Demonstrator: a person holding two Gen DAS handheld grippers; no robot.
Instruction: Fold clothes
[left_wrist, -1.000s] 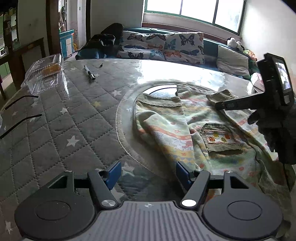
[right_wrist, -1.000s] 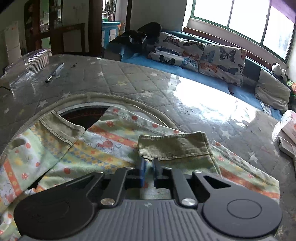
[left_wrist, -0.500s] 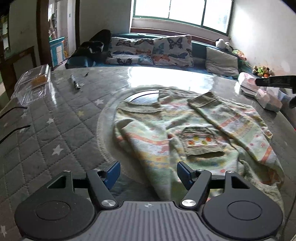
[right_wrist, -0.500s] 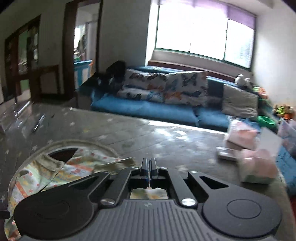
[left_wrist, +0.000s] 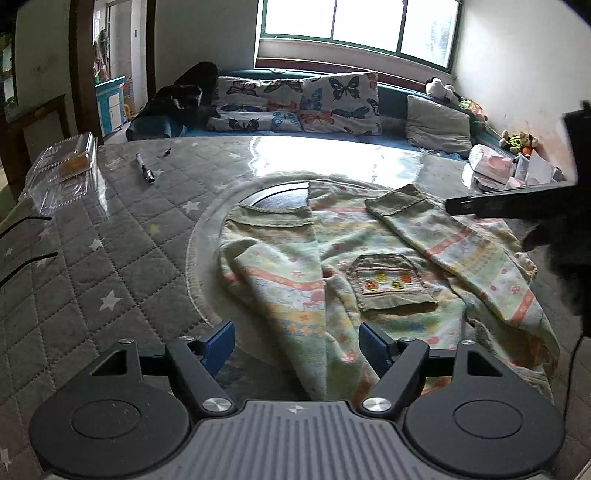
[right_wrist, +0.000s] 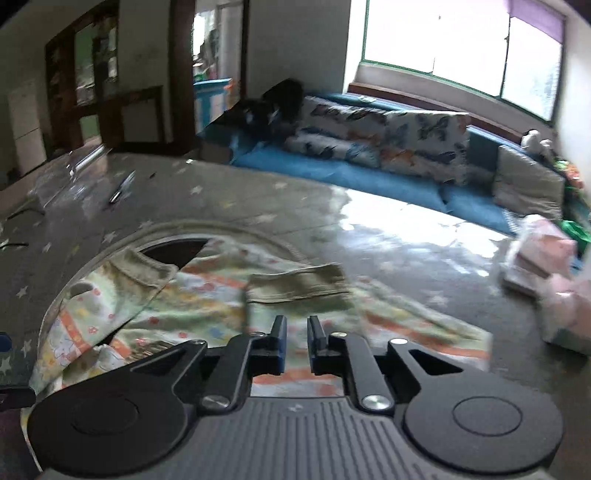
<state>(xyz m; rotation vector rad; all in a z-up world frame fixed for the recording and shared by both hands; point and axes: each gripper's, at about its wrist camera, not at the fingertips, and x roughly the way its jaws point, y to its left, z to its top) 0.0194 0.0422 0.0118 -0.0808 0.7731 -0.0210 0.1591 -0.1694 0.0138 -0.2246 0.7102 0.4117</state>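
A child's printed top (left_wrist: 332, 266) with olive cuffs and an olive pocket (left_wrist: 391, 284) lies spread on the round table; it also shows in the right wrist view (right_wrist: 207, 306). Both sleeves are folded in over the body. My left gripper (left_wrist: 297, 341) is open and empty, hovering over the garment's near hem. My right gripper (right_wrist: 296, 341) has its jaws slightly apart and holds nothing, just above the right sleeve behind its olive cuff (right_wrist: 299, 286). In the left wrist view the right gripper (left_wrist: 452, 205) appears as a dark bar by that cuff (left_wrist: 400, 201).
The table carries a grey quilted star cover (left_wrist: 92, 258). A clear plastic box (left_wrist: 62, 170) and a marker (left_wrist: 144, 170) lie at the far left. Pink packets and boxes (right_wrist: 546, 266) sit at the table's right edge. A sofa with butterfly cushions (left_wrist: 295, 103) stands behind.
My right gripper let go of the sleeve, swung away to the right, then came back down over the cuff with its jaws a little apart. My left gripper stayed open and drew back slightly.
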